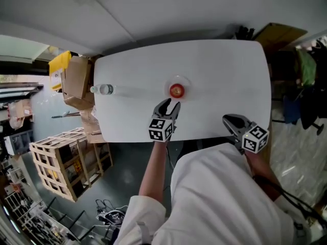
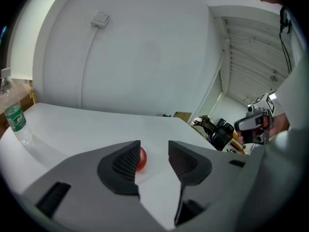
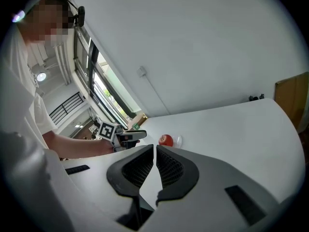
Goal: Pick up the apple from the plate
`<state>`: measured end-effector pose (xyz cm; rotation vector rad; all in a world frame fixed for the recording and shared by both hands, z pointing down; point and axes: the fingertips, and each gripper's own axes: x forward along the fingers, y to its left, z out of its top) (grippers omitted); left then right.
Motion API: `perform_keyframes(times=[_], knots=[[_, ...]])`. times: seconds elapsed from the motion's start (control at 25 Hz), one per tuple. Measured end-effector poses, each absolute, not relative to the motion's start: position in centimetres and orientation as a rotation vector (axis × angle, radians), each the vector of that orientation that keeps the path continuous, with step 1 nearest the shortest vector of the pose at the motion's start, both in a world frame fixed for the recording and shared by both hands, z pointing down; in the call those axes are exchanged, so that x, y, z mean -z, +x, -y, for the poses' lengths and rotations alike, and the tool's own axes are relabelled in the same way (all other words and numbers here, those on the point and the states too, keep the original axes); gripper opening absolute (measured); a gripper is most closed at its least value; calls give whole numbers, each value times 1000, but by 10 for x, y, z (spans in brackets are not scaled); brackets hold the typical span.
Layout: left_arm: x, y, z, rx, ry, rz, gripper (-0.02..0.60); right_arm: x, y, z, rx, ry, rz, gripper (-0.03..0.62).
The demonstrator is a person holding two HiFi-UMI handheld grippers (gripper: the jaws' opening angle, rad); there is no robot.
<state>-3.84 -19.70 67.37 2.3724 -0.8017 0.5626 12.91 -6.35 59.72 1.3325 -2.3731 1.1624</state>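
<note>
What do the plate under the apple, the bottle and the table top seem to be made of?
The plate looks like clear glass or plastic: the white surface shows through its rim. The bottle is probably thin clear plastic, with a see-through body and a green label. The table top seems to be smooth white laminate or painted board, with no grain visible.

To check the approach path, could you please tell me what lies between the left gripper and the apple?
Nothing stands there: the head view shows only bare table between the left gripper and the apple.

water bottle on white table
</note>
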Motion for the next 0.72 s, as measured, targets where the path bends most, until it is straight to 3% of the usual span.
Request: perform_keyframes(times=[0.36,0.72], knots=[[-737,-22,222,-735,2303,866,306,-613,146,67,-1224,1279,2348,43],[-782,-12,233,-873,2226,903,374,-621,166,67,-1268,1275,2322,43]])
